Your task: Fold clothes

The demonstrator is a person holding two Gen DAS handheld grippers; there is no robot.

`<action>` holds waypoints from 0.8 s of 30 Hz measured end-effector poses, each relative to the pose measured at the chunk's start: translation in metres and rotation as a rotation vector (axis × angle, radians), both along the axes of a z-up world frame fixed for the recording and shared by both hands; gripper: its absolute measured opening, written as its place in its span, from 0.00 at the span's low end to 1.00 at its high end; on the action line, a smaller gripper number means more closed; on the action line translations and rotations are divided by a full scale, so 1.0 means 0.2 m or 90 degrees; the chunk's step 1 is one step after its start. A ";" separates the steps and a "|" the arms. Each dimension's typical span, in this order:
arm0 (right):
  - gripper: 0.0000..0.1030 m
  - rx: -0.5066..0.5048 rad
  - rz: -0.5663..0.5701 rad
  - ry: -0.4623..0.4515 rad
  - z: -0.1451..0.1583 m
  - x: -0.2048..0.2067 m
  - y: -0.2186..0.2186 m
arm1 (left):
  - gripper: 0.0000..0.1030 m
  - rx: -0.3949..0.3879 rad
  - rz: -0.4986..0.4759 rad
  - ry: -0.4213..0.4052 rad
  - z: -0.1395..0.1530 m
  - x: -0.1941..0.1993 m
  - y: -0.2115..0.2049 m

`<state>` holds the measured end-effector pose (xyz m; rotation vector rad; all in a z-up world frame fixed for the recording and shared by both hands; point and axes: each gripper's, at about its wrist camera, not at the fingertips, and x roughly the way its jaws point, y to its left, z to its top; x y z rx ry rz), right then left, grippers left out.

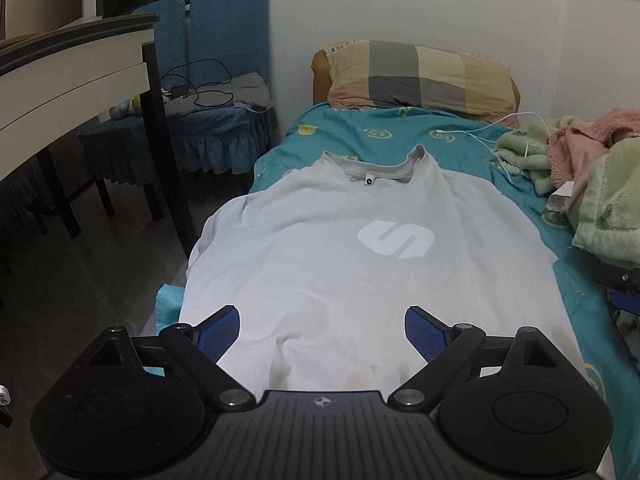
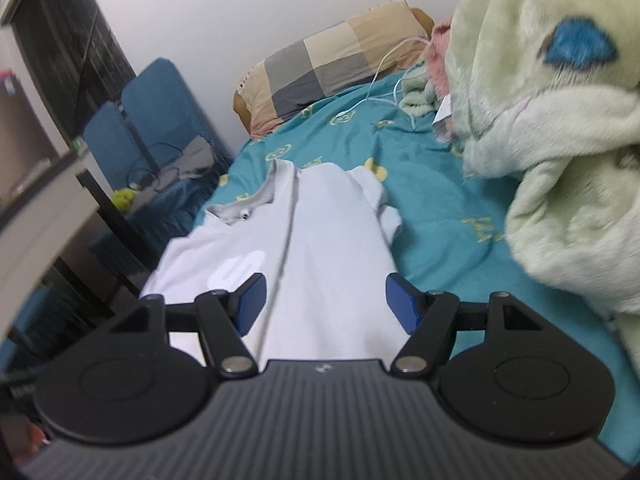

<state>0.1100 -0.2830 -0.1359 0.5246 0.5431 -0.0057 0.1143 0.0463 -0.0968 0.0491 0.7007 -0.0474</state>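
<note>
White T-shirt (image 1: pixel 360 264) lay flat on teal bedsheet (image 1: pixel 400 136), collar at 12 o'clock. Left gripper (image 1: pixel 322 330) spread wide over hem, nothing pinched. Right gripper (image 2: pixel 324 304) likewise spread, empty.

Black ribbed hand-held gripper (image 1: pixel 322 332), blue-padded fingers (image 1: pixel 420 334).

One white T-shirt (image 1: pixel 320 256) is counted on the bed, with one logo (image 1: pixel 396 240) printed on its chest. One checked pillow (image 1: pixel 420 76) is seen at the far end. Two blue-covered chairs (image 1: pixel 216 40) are counted at far left, beside one table (image 1: pixel 76 64). One white cable (image 1: pixel 508 132) is laid across the teal sheet (image 1: pixel 360 136). One green blanket (image 2: pixel 560 140) and one pink blanket (image 1: pixel 580 140) are piled at right. Two grippers are counted, left (image 1: pixel 322 332) and right (image 2: pixel 326 300).
</note>
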 end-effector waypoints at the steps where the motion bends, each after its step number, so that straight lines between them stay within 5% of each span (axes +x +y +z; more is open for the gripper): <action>1: 0.67 0.015 0.000 0.000 -0.01 0.02 -0.01 | 0.89 -0.002 0.002 -0.002 0.00 0.00 0.00; 24: 0.68 0.180 -0.088 0.015 -0.36 0.47 -0.23 | 0.94 -0.065 0.009 0.001 0.09 0.01 0.12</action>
